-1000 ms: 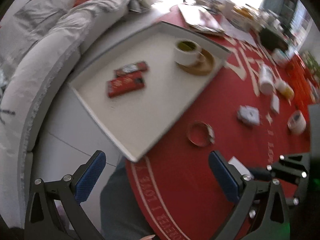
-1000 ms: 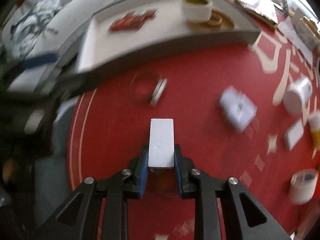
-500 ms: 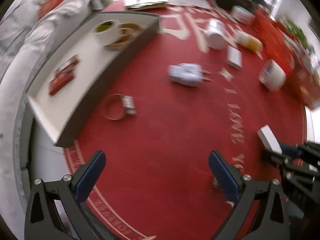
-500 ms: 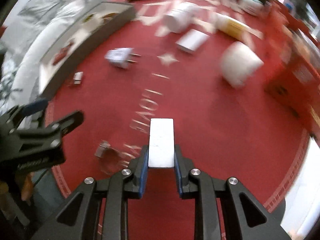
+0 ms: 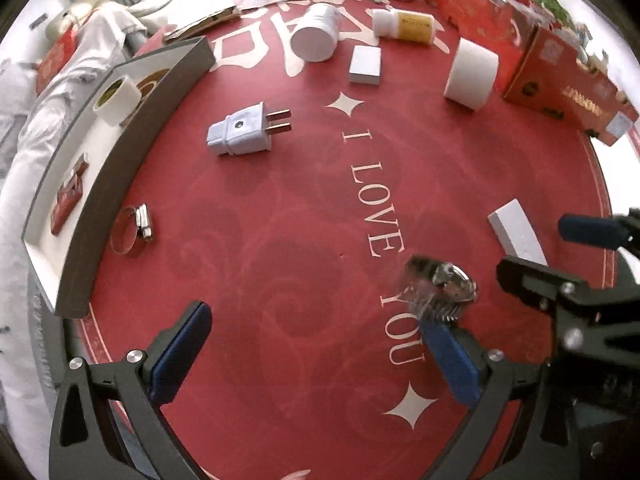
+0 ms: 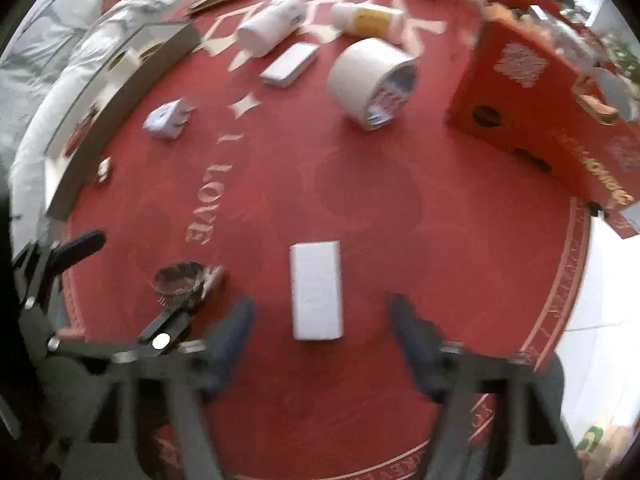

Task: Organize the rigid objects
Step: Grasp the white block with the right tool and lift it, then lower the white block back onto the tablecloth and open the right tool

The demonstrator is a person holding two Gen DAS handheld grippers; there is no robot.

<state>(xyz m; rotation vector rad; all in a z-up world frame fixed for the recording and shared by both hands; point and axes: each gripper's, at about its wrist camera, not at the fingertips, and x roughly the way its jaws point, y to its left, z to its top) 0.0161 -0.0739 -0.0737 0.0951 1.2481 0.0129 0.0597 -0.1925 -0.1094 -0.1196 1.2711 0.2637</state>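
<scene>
**Foam block lies between parting jaws on red table**

Left wrist view: the left gripper (image 5: 316, 354) stands wide open over the round red tablecloth (image 5: 280, 208) with nothing between its blue pads. A metal hose clamp (image 5: 438, 286) lies just above the right-hand pad, at about four o'clock of the table. A second, thinner metal ring clamp (image 5: 134, 230) rests at nine o'clock, beside the dark wall of a white tray (image 5: 104, 184) that holds a small roll of tape (image 5: 116, 96) and red packets (image 5: 68, 200). A pale grey two-pin plug (image 5: 244, 132) lies at eleven o'clock. Toward twelve sit a white cylindrical jar (image 5: 316, 34) on its side, a white-and-yellow bottle (image 5: 404, 22) and a small white flat box (image 5: 365, 65); a wide white tape roll (image 5: 472, 74) stands at one o'clock.

Right wrist view: the right gripper (image 6: 320, 344), blurred, has its jaws opening. The white rectangular foam block (image 6: 317, 290) lies on the cloth between them, at six o'clock of the table, touching neither pad. A red cardboard gift box (image 6: 536, 112) stands at two o'clock.
</scene>
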